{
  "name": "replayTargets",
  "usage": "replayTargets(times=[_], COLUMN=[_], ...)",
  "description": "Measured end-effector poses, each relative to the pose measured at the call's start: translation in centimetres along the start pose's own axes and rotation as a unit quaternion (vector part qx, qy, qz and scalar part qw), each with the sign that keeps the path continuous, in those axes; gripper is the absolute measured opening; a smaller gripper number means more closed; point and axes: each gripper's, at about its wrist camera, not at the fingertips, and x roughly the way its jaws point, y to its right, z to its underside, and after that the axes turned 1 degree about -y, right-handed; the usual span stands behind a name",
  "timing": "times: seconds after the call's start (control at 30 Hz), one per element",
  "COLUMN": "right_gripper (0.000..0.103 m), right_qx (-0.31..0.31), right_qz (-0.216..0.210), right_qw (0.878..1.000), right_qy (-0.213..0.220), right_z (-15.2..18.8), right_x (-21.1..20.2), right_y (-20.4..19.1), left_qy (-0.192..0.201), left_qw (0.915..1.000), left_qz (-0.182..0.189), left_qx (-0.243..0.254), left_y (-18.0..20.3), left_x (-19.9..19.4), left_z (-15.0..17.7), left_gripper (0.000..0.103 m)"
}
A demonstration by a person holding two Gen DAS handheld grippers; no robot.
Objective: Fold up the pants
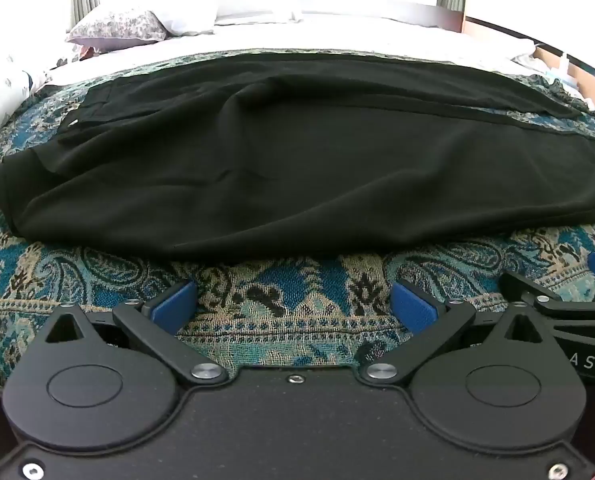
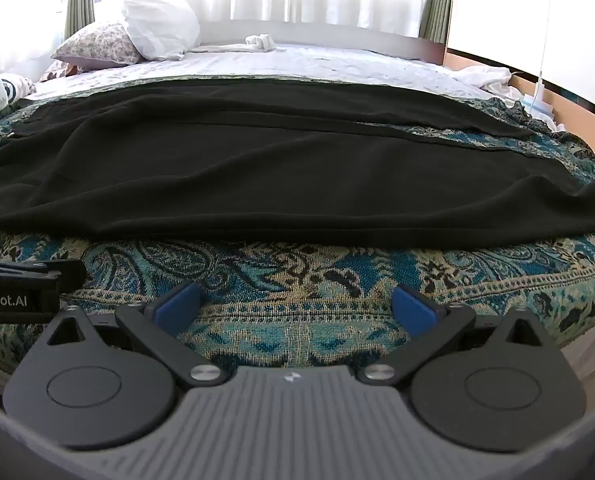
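The black pants [image 1: 297, 160] lie spread flat across the patterned throw [image 1: 281, 300] on the bed, legs side by side and apparently unfolded, while the left gripper [image 1: 293, 306] and right gripper [image 2: 295, 304] hover just short of the near edge, jaws wide and empty.

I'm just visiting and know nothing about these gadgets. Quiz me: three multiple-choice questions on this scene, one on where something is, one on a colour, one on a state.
1. Where do the pants lie?
A. On the patterned blanket
B. On the floor
C. On a chair

2. What colour are the pants?
A. Red
B. Black
C. White

3. How does the left gripper stand?
A. Shut on the pants
B. Shut on a pillow
C. Open, empty

Answers:
1. A: blanket shows all round the pants.
2. B: the cloth is black in both views.
3. C: its blue pads stand wide apart with only blanket between them.
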Motion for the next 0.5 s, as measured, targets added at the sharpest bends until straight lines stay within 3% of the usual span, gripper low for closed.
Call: replayTargets(times=[0.5], right_gripper=[0.103], right_qx=[-0.006], right_qz=[0.002], right_qw=[1.0], right_qy=[-0.001], right_z=[-0.18], right_x=[-0.21], right_y=[0.11], left_qy=[-0.007], left_qw=[1.0], left_qz=[0.001], left_qx=[-0.003], left_y=[0.1], left_x=[0.25], left_z=[0.07], left_gripper=[0.103])
